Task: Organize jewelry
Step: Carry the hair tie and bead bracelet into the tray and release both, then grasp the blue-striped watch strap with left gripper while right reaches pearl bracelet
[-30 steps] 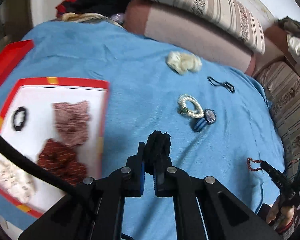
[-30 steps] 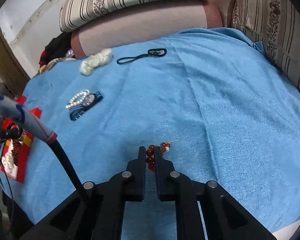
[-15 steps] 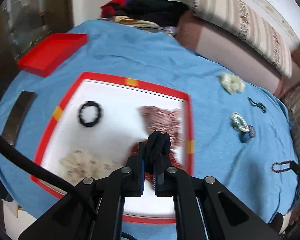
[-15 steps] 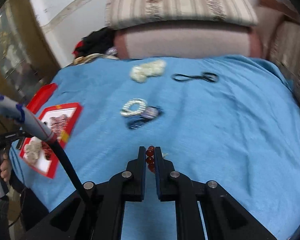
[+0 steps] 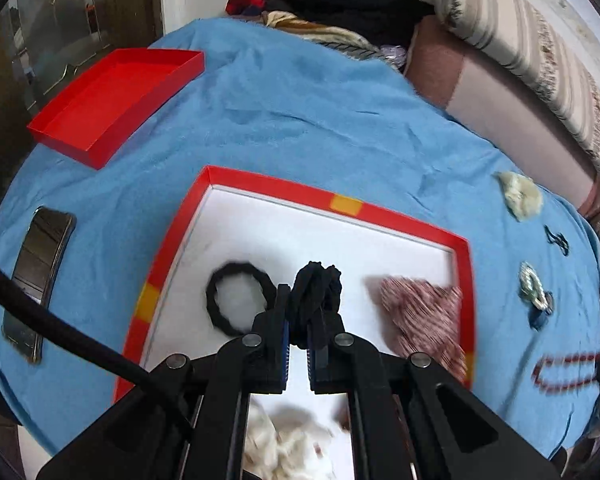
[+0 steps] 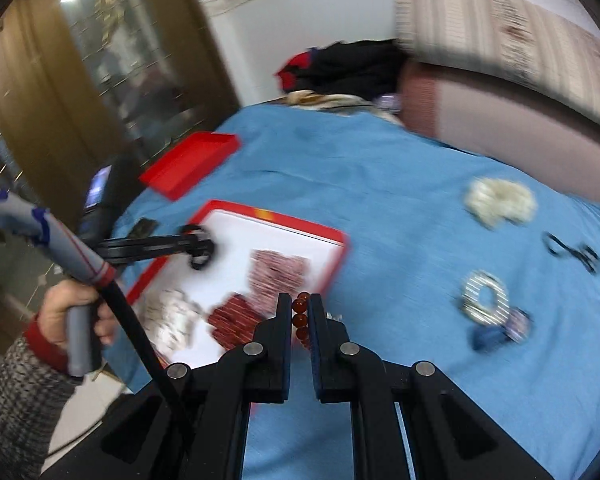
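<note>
My left gripper [image 5: 298,316] fingers are clamped on a black hair tie [image 5: 316,284], above the red-rimmed tray [image 5: 380,210]. It looks soft, light and limp. My right gripper [image 6: 300,320] fingers pinch a red bead bracelet [image 6: 300,316]: hard, slippery beads, best gripped across the strand.

Blue-covered bed [image 5: 300,120], striped cushion [image 5: 540,60], white wall [image 6: 300,20], glass-fronted cabinet [image 6: 112,72]

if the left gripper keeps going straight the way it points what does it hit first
Probably the white floor of the red-rimmed tray, in the bare patch between the black hair tie and the pink scrunchie. The left gripper already holds a black scrunchie; depth is unclear.
</note>
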Motion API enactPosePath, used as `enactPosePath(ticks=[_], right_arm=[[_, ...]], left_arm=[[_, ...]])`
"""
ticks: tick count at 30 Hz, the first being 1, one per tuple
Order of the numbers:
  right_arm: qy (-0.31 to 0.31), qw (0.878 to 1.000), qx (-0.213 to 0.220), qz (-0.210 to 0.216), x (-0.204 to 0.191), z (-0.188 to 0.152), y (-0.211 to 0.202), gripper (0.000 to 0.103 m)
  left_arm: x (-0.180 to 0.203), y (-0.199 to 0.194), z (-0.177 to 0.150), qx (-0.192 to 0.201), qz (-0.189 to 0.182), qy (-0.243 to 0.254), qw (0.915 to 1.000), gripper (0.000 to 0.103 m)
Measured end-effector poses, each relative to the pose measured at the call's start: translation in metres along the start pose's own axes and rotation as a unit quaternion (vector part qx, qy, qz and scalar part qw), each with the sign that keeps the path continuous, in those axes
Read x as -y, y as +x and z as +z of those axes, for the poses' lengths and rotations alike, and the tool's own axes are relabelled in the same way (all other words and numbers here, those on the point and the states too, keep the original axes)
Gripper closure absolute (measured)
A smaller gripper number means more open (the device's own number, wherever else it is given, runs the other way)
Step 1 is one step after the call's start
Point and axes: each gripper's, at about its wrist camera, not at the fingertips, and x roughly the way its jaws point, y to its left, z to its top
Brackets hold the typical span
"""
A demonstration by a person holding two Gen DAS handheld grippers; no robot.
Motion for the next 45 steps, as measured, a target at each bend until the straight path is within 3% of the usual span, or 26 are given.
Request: enactPosePath(ticks=[5, 11, 16, 19, 23, 26, 31, 37, 45], right_arm=[[-0.013, 0.998, -0.028, 0.049, -0.043, 0.025, 0.062, 0.094], [-0.002, 0.993, -0.067, 0.098, -0.073, 0.03, 0.13, 0.094], [0.006, 0.992, -0.095, 0.079, -0.066, 0.021, 0.165, 0.094], [0.01, 0.993, -0.098, 0.063, -0.057, 0.019, 0.17, 0.093], [0.011, 0.994, -0.093, 0.049, -0.046, 0.018, 0.166, 0.092], [0.003, 0.996, -0.082, 0.044, -0.043, 0.016, 0.153, 0.086], [-0.016, 0.998, -0.058, 0.034, -0.041, 0.017, 0.12, 0.077], [0.0, 0.999, -0.034, 0.006, -0.01, -0.001, 0.071, 0.062], [0.072, 0.996, -0.023, -0.036, 0.06, -0.055, 0.007, 0.059]], left_arm=[[-0.014, 0.029, 0.024, -0.016, 0.018, 0.001, 0.9997, 0.097], [-0.026, 0.056, 0.04, -0.034, 0.007, -0.003, 0.9994, 0.097], [-0.025, 0.061, 0.041, -0.031, 0.01, 0.002, 0.9995, 0.096], [-0.023, 0.057, 0.042, -0.025, 0.003, 0.004, 0.9997, 0.088], [-0.021, 0.045, 0.041, -0.01, -0.001, -0.003, 0.9999, 0.07], [-0.018, 0.036, 0.04, 0.0, 0.001, -0.006, 1.0, 0.065], [-0.011, 0.017, 0.034, 0.014, 0.016, -0.006, 0.9998, 0.065], [0.016, -0.023, 0.014, 0.046, 0.044, 0.016, 0.9979, 0.061], [0.077, -0.071, -0.027, 0.084, 0.052, 0.065, 0.993, 0.054]])
